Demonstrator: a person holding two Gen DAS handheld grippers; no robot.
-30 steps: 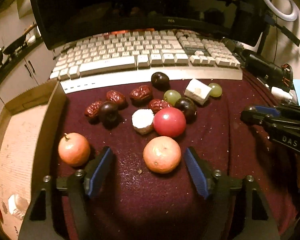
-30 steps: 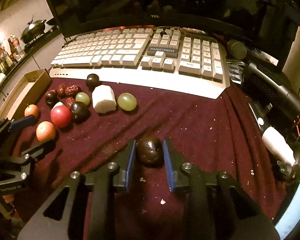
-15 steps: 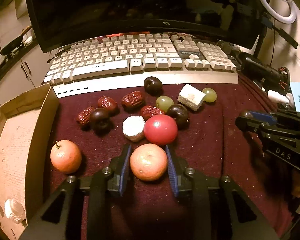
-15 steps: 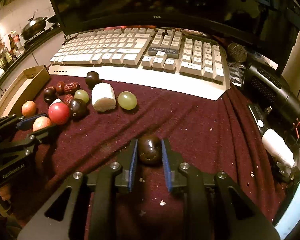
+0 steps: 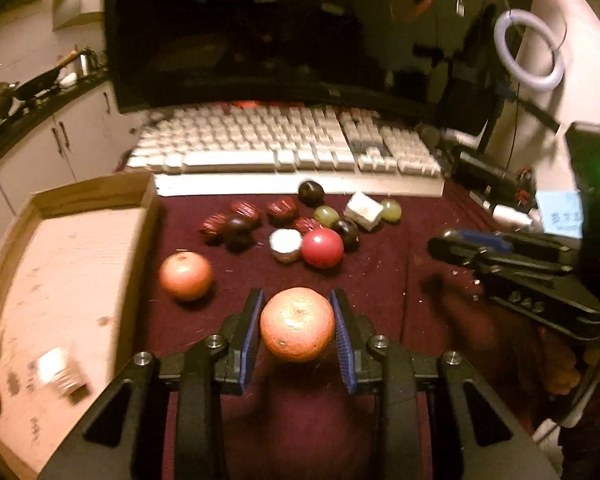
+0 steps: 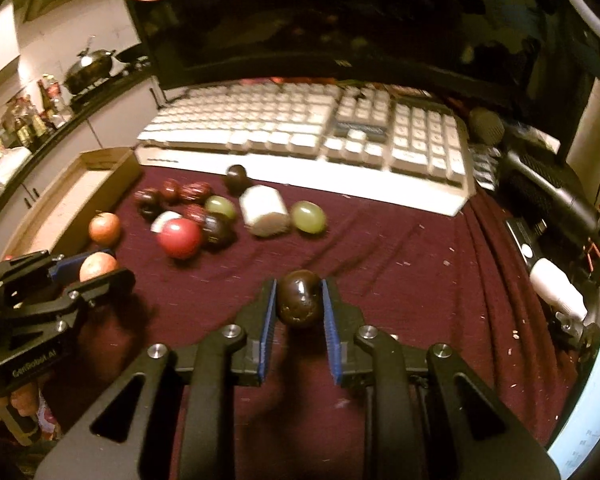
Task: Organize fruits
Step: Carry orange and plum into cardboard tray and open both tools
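Left wrist view has my left gripper clamped on a round orange mandarin, blue pads pressed against its two sides, the fruit sitting centre-low in the frame and apparently lifted a little off the dark red cloth. What matters for the next move is that the shallow cardboard tray lies to the left of this gripper, filling the left edge of the frame, so I judge the left hand is the nearer one and a sideways carry to the left would reach it. The mandarin is near enough a ball, so it has no long axis worth lining up; its dimpled end faces the camera. Right wrist view shows my right gripper narrowed onto a glossy dark brown oval fruit, centre of the frame, its long axis running roughly up the picture, along the fingers. From there the tray sits far off in the upper left, beyond the cluster of loose fruit.
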